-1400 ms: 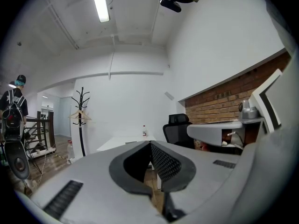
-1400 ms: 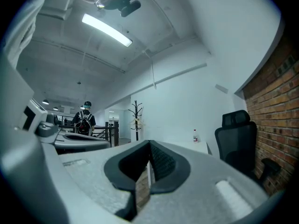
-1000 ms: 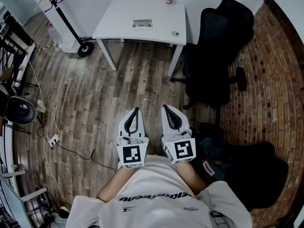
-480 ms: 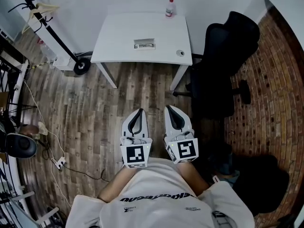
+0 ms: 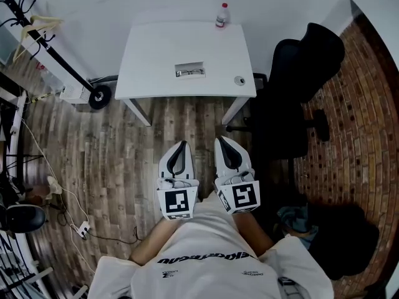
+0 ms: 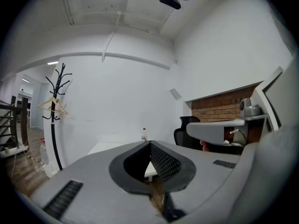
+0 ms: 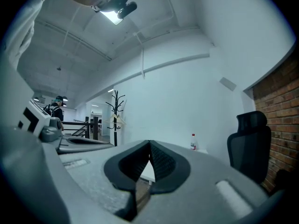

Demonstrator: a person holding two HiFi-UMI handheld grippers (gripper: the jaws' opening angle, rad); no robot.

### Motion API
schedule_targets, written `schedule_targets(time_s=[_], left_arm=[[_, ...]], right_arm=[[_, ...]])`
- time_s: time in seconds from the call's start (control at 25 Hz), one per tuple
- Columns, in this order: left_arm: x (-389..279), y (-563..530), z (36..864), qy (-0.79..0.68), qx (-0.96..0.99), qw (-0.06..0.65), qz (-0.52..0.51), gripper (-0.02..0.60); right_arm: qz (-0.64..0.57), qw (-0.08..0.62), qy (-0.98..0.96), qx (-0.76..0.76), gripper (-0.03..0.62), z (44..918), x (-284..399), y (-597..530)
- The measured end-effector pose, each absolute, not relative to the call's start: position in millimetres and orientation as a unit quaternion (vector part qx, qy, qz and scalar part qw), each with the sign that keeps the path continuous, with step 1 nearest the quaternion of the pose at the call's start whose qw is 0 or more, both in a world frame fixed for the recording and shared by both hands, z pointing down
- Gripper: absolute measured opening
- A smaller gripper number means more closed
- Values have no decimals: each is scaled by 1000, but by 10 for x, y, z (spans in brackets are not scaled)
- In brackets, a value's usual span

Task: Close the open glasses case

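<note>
The open glasses case (image 5: 190, 71) is lying mid-counter (image 5: 149, 61), at twelve o'clock from both grippers and well apart from them; the left gripper (image 5: 181, 144) and right gripper (image 5: 217, 141) are hovering side by side above the wooden floor (image 5: 112, 161), each with its jaws pressing together on nothing; a bottle (image 5: 221, 15) is standing at the counter's far edge.

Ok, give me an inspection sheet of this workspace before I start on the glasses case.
Surface: white table, standing on wood floor.
Job's things: glasses case near the table's middle, appears open.
Clutter: bottle at far edge; small round object near right edge.
Grippers: left gripper and right gripper both closed, empty, short of the table.
Cables: power strip with cords on floor, left.
Surroundings: black office chair right; coat rack left.
</note>
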State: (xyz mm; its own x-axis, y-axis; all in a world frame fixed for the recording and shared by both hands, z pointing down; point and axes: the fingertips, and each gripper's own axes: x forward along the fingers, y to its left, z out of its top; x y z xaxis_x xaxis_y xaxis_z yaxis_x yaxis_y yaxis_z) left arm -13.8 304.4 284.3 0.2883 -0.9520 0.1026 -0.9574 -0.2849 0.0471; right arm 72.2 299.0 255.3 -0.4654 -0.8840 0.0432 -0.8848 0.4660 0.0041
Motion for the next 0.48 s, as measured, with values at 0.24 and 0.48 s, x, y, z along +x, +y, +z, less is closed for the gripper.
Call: schedule_targets(time_s=[0.24,0.48], left_arm=[[-267,2679,2978,-595,800,67,33,-3],[-336,2159,3138,-597,798,75,41,-3]], right_arm=[[16,27,-857,515,2,2645,575,2641],[31,22,-861,507,2,2823,522,2101]])
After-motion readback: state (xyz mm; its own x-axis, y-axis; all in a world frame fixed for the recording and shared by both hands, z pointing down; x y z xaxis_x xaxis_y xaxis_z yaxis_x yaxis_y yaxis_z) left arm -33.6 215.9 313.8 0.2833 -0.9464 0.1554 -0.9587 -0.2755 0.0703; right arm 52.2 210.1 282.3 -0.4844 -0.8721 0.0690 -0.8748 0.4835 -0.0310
